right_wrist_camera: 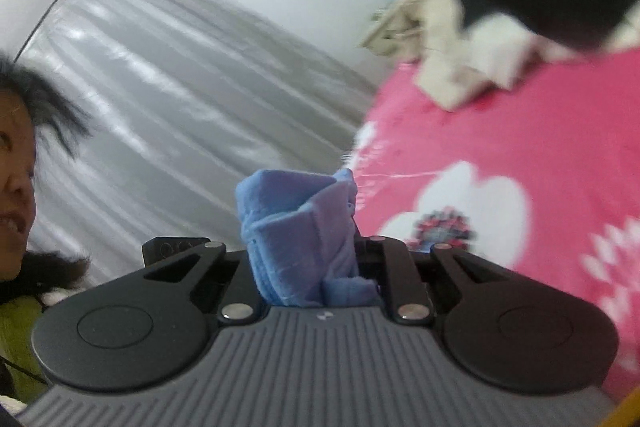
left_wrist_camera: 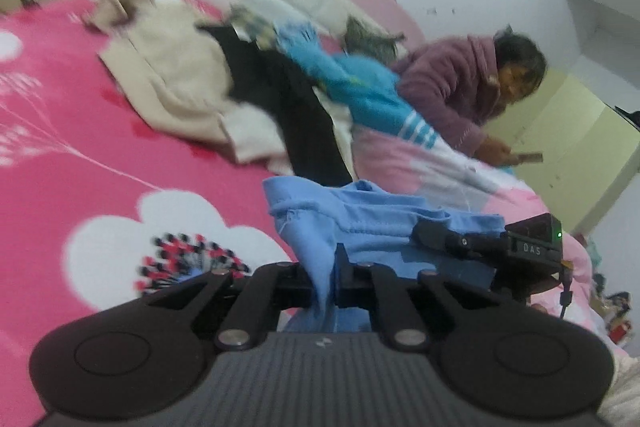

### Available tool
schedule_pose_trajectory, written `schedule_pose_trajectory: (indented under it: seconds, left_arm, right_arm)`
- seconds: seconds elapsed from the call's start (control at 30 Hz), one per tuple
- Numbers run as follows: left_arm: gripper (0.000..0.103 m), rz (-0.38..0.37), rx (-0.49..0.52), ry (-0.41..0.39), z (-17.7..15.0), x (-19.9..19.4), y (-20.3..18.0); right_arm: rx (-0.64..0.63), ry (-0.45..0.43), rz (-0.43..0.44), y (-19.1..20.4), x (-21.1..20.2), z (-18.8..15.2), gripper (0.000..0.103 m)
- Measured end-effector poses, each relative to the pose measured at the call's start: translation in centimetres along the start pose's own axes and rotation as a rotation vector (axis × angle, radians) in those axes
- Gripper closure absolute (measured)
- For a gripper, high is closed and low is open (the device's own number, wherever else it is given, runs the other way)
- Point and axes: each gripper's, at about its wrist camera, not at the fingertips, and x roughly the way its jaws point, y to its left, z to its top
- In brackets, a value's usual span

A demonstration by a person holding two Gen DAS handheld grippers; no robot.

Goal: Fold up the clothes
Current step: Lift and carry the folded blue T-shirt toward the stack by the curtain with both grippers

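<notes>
Light blue cotton garment (left_wrist_camera: 360,223) is pinched in both my grippers, left gripper (left_wrist_camera: 323,283) and right gripper (right_wrist_camera: 308,267), above the pink floral bedspread (left_wrist_camera: 120,163).

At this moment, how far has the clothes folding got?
Nothing looks folded yet. In hand: the left gripper and right gripper are both shut on a light blue garment, lifted bunched. Left: folding it, then the heap of clothes on the pink bedspread.

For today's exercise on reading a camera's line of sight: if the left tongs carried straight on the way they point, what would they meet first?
Probably the pile of clothes, at the black garment on the pink flowered bedspread. Depth is unclear. The left tongs are shut on light blue fabric.
</notes>
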Motion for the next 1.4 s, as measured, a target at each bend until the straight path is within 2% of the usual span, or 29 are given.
schedule_pose_trajectory:
  seconds: [0.2, 0.4, 0.53, 0.67, 0.77, 1.0, 1.2, 1.4]
  left_arm:
    - [0.095, 0.135, -0.027, -0.147, -1.0, -9.3, -0.1]
    - [0.095, 0.323, -0.116, -0.33, -2.4, -18.0, 1.0]
    - [0.095, 0.437, -0.183, -0.392, -3.0, -21.9, 2.2]
    - [0.095, 0.526, -0.232, -0.404, -3.2, -24.2, 3.2]
    - [0.095, 0.58, -0.233, -0.418, -2.9, -25.4, 3.3]
    - [0.095, 0.686, -0.279, -0.475, -1.8, -28.0, 4.8]
    - [0.095, 0.754, -0.337, -0.51, -1.4, -29.6, 6.3]
    - [0.095, 0.827, -0.401, -0.468, -1.1, -29.2, 8.8]
  right_arm:
    - [-0.112, 0.075, 0.1, 5.0, 5.9, 0.4, 0.09]
    - [-0.221, 0.255, 0.261, 9.5, 16.5, 1.2, 0.09]
    - [-0.247, 0.385, 0.368, 11.5, 24.1, 0.6, 0.09]
    - [-0.242, 0.498, 0.433, 12.4, 30.8, -0.6, 0.09]
    - [-0.245, 0.569, 0.466, 13.1, 34.0, -1.6, 0.09]
    - [-0.255, 0.648, 0.529, 15.6, 38.3, -2.3, 0.09]
    - [-0.267, 0.694, 0.534, 17.2, 41.1, -1.8, 0.09]
    - [-0.266, 0.757, 0.502, 17.3, 44.1, -2.8, 0.09]
